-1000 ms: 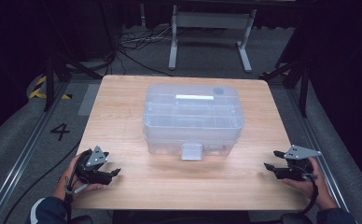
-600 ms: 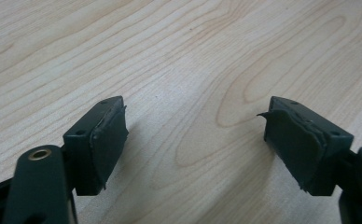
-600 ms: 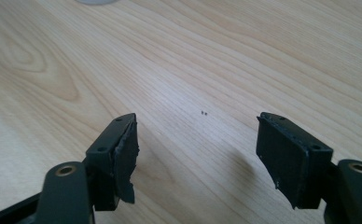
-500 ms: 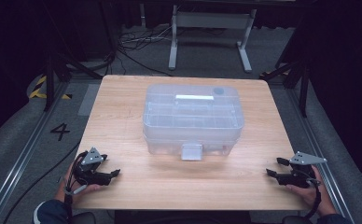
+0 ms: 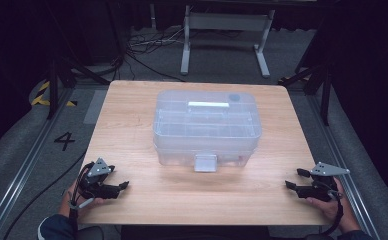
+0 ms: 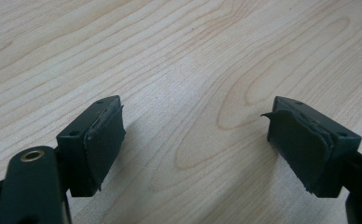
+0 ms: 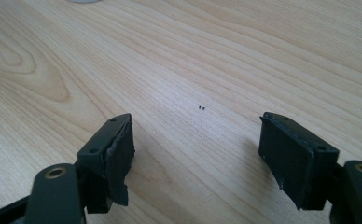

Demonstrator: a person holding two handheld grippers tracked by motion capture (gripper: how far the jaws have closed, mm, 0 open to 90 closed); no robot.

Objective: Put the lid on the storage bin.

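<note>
Clear lidded plastic organiser box [image 5: 207, 127], white front latch [image 5: 205, 162]

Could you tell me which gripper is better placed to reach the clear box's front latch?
Left, narrowly: the left gripper sits closer to the latch than the right gripper; both are open and empty.
</note>
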